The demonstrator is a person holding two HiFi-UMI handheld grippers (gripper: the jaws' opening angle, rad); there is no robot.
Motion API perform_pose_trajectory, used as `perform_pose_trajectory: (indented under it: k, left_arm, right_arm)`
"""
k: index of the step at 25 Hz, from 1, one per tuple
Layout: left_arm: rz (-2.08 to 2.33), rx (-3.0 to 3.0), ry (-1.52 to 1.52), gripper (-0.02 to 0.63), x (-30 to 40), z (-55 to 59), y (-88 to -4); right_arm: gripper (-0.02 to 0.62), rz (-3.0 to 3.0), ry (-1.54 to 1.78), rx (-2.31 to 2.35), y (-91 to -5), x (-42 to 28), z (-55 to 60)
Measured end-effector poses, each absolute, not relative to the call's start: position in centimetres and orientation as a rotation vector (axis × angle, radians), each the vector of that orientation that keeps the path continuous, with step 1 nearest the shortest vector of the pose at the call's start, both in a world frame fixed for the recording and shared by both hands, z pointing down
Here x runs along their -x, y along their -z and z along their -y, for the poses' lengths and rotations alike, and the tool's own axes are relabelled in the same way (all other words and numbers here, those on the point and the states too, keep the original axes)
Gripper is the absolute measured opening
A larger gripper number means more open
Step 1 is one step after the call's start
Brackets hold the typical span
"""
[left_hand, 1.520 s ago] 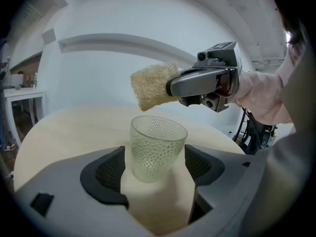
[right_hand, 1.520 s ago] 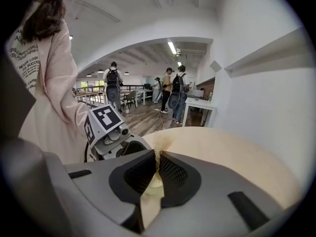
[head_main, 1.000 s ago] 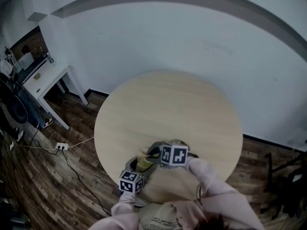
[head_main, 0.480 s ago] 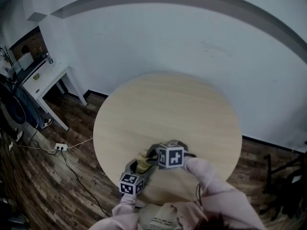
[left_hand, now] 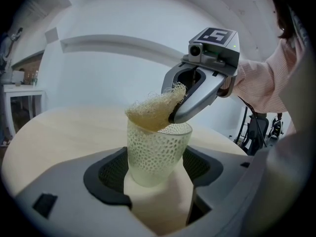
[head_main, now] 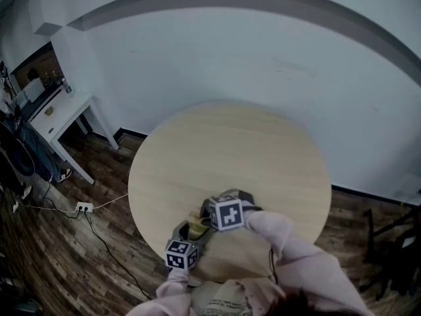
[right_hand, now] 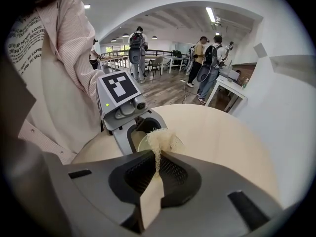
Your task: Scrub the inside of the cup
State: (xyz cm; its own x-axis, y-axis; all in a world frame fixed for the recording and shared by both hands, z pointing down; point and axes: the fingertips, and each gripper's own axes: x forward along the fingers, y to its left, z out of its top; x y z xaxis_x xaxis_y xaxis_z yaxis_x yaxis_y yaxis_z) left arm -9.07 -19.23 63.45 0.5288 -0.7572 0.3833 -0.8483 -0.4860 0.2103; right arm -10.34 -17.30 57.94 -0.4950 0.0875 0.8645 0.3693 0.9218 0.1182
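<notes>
Clamps the pale, hole-patterned cup point(left_hand: 157, 149) upright in the left tongs point(left_hand: 155, 177), spread wide and just drawn in a little, pads on both its sides, low in the head view near the front edge of the round tabletop point(head_main: 230, 150). Pinches a yellowish sponge point(left_hand: 154, 111) in the right tongs point(right_hand: 157, 166), almost fully closed on it. Reaches down from upper right of the left gripper view, sponge lying over the cup's rim.
</notes>
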Motion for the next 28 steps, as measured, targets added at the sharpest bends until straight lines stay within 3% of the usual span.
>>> perform_pose_trajectory:
  k: [28]
  left_arm:
    - [1.33,-2.424,-0.356,0.344,8.9,19.1,-63.7]
  right_arm:
    - [0.028,1.793,0.221,0.362,-60.1,10.0,17.7]
